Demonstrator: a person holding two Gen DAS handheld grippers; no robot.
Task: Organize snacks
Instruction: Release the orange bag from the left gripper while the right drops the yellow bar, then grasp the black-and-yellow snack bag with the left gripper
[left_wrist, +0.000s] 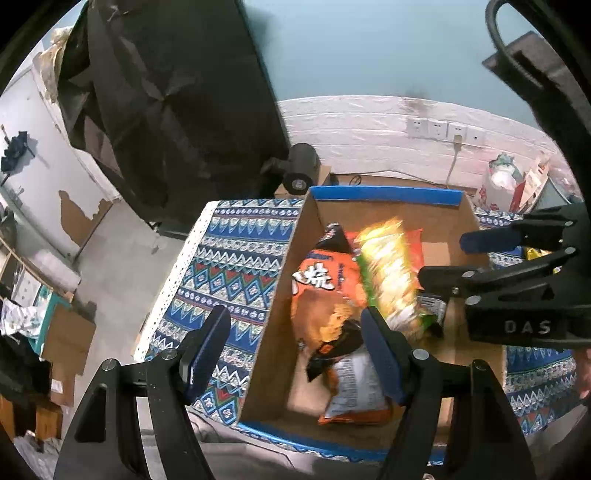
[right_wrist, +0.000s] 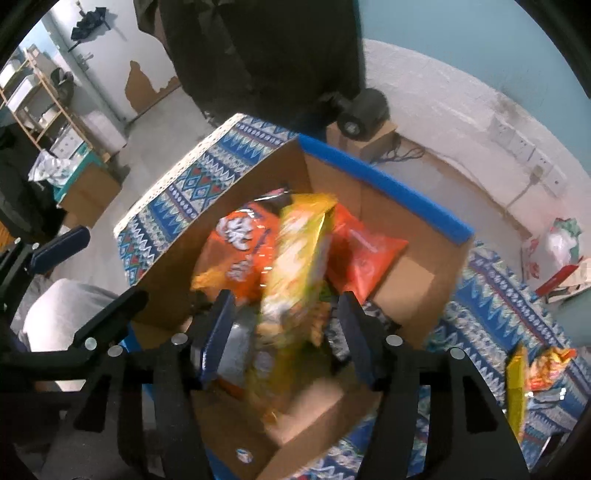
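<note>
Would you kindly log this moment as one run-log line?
stage: dropping into cardboard box | right gripper: open, yellow snack bag blurred between jaws | left gripper: open, empty

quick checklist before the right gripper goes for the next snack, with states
1. Right gripper let go of the yellow bag: ok, jaws apart, bag blurred between them.
2. Yellow bag settled in the cardboard box: cannot tell, it is blurred.
3. Orange bag inside the box: ok.
4. Left gripper empty: ok, it straddles the box's left wall without gripping it.
5. Snacks left outside: not ok, packets lie on the patterned cloth.
</note>
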